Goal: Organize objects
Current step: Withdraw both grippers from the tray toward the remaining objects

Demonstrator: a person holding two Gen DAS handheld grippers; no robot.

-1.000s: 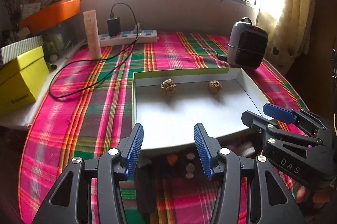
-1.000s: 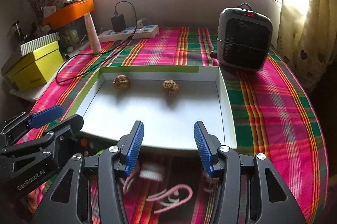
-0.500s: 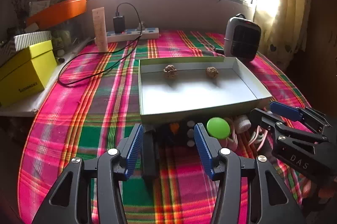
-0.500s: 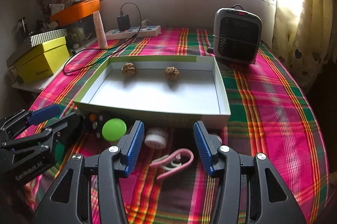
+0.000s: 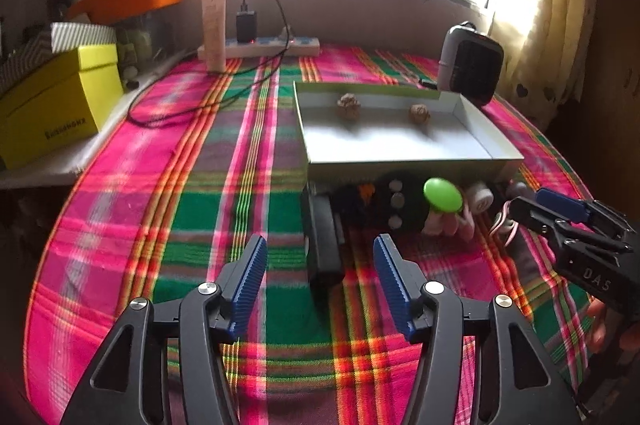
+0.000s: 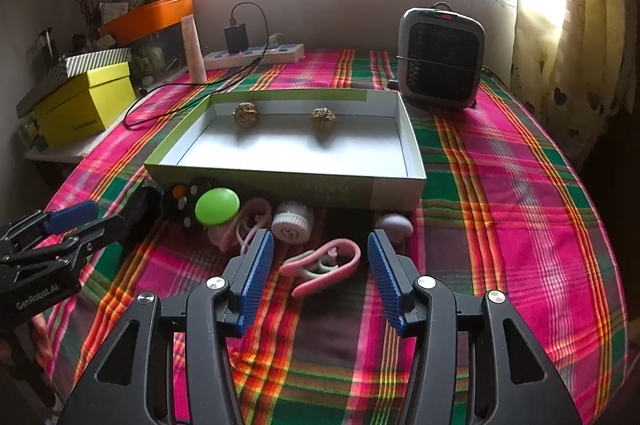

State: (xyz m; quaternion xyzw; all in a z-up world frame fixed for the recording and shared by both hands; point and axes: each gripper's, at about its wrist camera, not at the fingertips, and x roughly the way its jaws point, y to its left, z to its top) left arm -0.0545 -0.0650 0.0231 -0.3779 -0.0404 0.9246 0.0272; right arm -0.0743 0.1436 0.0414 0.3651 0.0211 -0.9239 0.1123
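Observation:
A shallow white box (image 6: 280, 181) with a green rim holds two walnuts (image 6: 246, 114) (image 6: 323, 117). Along its near wall lie a black bar (image 5: 324, 245), a black button pad (image 5: 394, 201), a green disc (image 6: 217, 206), a white ridged wheel (image 6: 292, 223), a pale knob (image 6: 394, 223) and a pink curved clip (image 6: 324, 265). My left gripper (image 5: 320, 253) hovers over the black bar, its jaws opening and not touching it. My right gripper (image 6: 320, 249) stands open above the pink clip, pads apart from it.
A grey heater (image 6: 440, 57) stands behind the box at the right. A power strip (image 6: 256, 55) with a charger and trailing cable, a cream tube (image 5: 214, 29), a yellow box (image 6: 84, 101) and an orange tub (image 6: 148, 15) line the back left. Plaid cloth covers the table.
Both grippers drew back from over the box toward the table's near side, bringing the row of small objects into view. The left jaws stand a little wider.

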